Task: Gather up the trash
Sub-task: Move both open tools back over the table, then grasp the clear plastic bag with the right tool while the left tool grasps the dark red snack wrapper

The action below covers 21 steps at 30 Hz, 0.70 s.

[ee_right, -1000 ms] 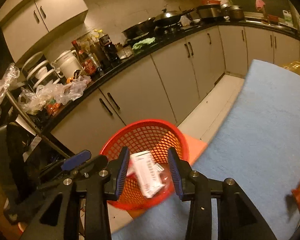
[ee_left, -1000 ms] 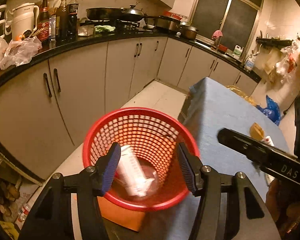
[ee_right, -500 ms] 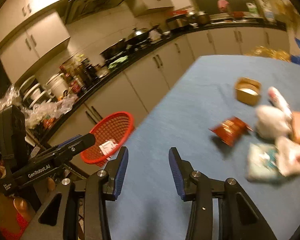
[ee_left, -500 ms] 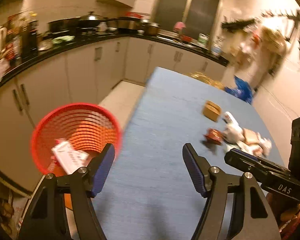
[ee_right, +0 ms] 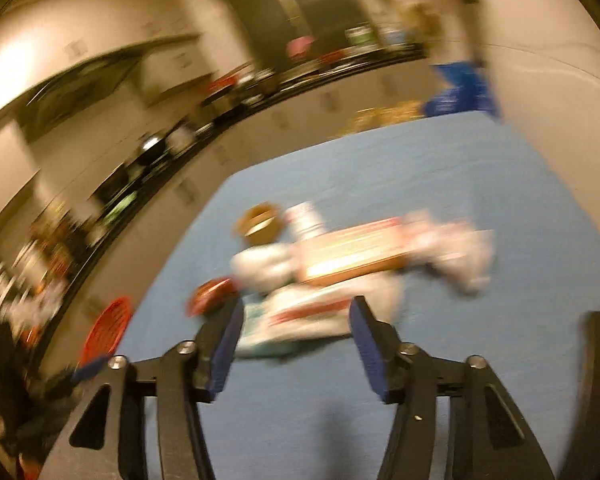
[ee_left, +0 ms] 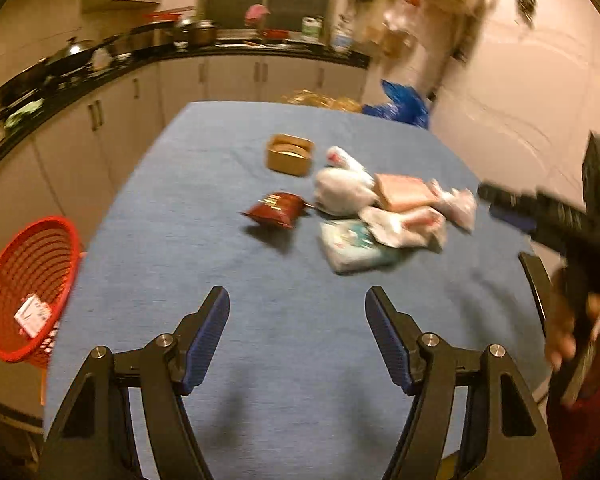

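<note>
Both jaws spread, empty; right gripper (ee_right: 296, 340) has just been opening. Trash pile (ee_left: 380, 216) mid-table (ee_left: 188, 184), basket (ee_left: 28, 280) off its left edge. Risk: fast, blurred approach scatters wrappers.

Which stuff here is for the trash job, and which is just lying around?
For the job: red plastic mesh basket, red crinkly snack packet, white crumpled wrappers, small brown cardboard tub.

Just around: dark cooking pots, blue plastic bag, blue tablecloth.
</note>
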Available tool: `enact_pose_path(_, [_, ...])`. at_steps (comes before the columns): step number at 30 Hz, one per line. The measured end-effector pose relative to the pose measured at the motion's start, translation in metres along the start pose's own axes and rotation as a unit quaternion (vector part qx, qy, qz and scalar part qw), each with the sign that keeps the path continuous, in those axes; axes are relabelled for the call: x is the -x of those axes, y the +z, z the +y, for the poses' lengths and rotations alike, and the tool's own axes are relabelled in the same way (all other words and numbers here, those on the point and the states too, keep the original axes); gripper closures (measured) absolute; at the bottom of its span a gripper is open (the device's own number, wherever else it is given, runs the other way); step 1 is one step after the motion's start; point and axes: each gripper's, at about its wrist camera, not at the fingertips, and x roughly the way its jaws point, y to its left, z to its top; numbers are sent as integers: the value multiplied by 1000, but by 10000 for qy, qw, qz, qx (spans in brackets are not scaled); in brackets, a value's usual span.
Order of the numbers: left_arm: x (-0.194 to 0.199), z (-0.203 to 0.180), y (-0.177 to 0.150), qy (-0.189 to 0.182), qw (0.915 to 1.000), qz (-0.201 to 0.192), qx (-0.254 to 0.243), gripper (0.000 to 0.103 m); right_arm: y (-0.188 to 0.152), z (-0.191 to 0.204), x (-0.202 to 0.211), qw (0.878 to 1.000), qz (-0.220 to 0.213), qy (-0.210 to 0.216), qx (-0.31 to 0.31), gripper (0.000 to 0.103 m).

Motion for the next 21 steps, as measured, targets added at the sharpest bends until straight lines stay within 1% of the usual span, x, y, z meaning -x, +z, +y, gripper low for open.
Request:
enact_pose_path(1, [-3,-9,0,-39,9999,49,-111,34,7,-13,2,9997,-67,-150,-162,39])
enact_pose_path(3, [-8,-24,0,-91,9994,136,-312,34,20,-35,3,9976,-185,-462,-488,33])
enact_pose_path(4, [-9,-32,0,-111,9989,165,-423,34,27,-45,2,9958,-234,-591,-652,28])
enact_pose_path(7, [-11,-48,3,-188,9974,184,-672,33,43,-62,-12,9936,-172,-799,-776,20])
enact_pose_path(8, [-12,-53,5,-206,9968,179,-747,33,48,-67,-24,9924,-41,-913,-825,20])
enact_pose_path(10, [-14,-56,9,-160,9963,184,-828,31,54,-72,-42,9924,58,-846,-893,20])
enact_pose_path(11, [-15,-56,12,-120,9960,176,-863,31,56,-74,-50,9918,122,-905,-893,20])
enact_pose_path(12, [-16,-55,15,-79,9960,166,-874,30,57,-77,-60,9911,203,-975,-885,20])
enact_pose_path(16, [-20,-39,32,135,9966,154,-803,29,51,-84,-88,9910,493,-903,-852,20])
enact_pose_path(18, [-23,-25,43,226,9972,157,-700,27,46,-84,-96,9921,633,-650,-869,30])
enact_pose_path(19, [-26,-17,50,238,9976,172,-635,26,44,-86,-98,9925,640,-574,-865,36])
enact_pose_path(20, [-29,-9,57,273,9980,189,-536,26,42,-84,-97,9937,602,-542,-777,47])
enact_pose_path(21, [-32,-3,62,312,9983,203,-452,26,40,-83,-97,9946,641,-378,-720,53])
